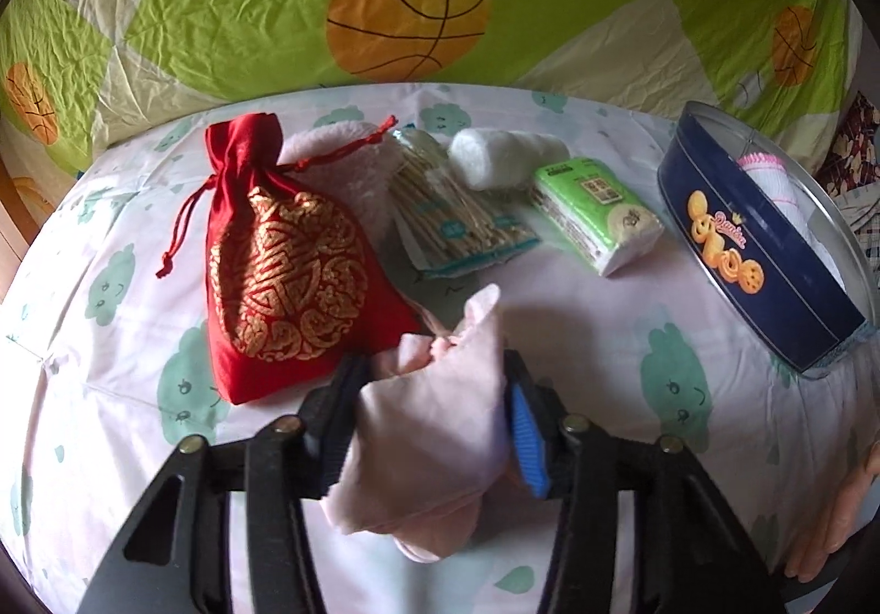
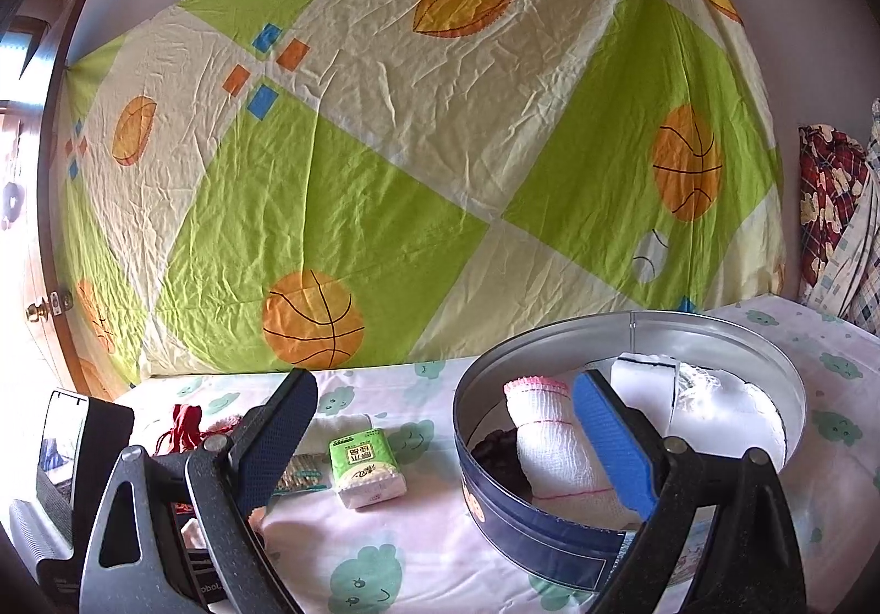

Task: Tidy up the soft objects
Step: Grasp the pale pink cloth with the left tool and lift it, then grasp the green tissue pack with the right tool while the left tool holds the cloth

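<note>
Left gripper [image 1: 434, 421] pinches a pale pink cloth pouch [image 1: 426, 454], held above the bed sheet [image 1: 605, 317] beside the red drawstring bag [image 1: 286, 262]. Right gripper [image 2: 445, 440] – fingers spread, empty. Navy cookie tin [image 2: 550, 542] holds a rolled white towel [image 2: 550, 454] – plus a dark item, unidentifiable.

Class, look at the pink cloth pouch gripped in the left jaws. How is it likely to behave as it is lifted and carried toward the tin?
The pink cloth pouch probably stays floppy: its corners already droop past the left gripper. It looks light, since the cloth bunches without stretching taut. It seems unlikely to slip, as the jaws pinch deep into it from both sides.
</note>
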`<state>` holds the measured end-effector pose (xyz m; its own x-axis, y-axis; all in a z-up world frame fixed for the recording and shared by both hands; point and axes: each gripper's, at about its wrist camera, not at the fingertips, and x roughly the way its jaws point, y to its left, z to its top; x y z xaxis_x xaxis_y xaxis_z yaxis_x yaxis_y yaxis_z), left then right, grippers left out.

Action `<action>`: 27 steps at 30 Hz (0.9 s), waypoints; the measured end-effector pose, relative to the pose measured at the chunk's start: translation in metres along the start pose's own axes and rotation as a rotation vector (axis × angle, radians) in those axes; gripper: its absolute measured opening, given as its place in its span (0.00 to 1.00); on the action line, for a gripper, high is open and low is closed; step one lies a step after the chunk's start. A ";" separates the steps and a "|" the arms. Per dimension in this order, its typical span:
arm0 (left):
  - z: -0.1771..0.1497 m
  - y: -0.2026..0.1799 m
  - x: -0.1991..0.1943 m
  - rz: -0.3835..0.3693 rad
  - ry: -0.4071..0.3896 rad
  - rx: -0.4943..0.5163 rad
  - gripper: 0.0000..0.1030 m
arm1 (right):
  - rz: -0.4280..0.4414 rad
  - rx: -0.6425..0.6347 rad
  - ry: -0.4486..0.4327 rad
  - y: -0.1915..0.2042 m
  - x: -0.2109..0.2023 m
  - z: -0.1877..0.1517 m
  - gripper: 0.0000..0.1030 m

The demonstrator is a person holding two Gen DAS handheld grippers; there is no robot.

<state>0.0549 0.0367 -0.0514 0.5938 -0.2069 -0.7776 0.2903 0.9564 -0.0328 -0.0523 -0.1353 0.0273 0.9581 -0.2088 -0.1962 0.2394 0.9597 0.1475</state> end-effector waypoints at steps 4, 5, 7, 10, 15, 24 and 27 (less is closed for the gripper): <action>0.000 0.003 -0.006 0.004 -0.031 -0.013 0.20 | -0.006 0.007 0.020 -0.001 0.003 -0.001 0.93; 0.000 0.007 -0.009 -0.001 -0.050 -0.026 0.19 | -0.008 0.008 0.026 -0.001 0.004 -0.001 0.93; -0.001 0.012 -0.017 -0.010 -0.089 -0.052 0.18 | -0.009 0.007 0.038 -0.001 0.006 -0.001 0.93; 0.001 0.016 -0.026 -0.019 -0.155 -0.079 0.18 | -0.002 -0.009 0.062 0.002 0.010 -0.003 0.93; 0.001 0.014 -0.050 0.013 -0.298 -0.070 0.18 | 0.040 -0.070 0.112 0.015 0.018 -0.006 0.93; 0.001 0.045 -0.078 0.013 -0.471 -0.223 0.18 | 0.115 -0.151 0.210 0.044 0.039 -0.014 0.93; -0.001 0.057 -0.082 0.012 -0.493 -0.286 0.18 | 0.142 -0.140 0.269 0.048 0.053 -0.017 0.93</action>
<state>0.0218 0.1086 0.0098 0.8957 -0.2019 -0.3961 0.1074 0.9628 -0.2479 0.0070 -0.0967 0.0081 0.9000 -0.0323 -0.4346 0.0649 0.9961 0.0604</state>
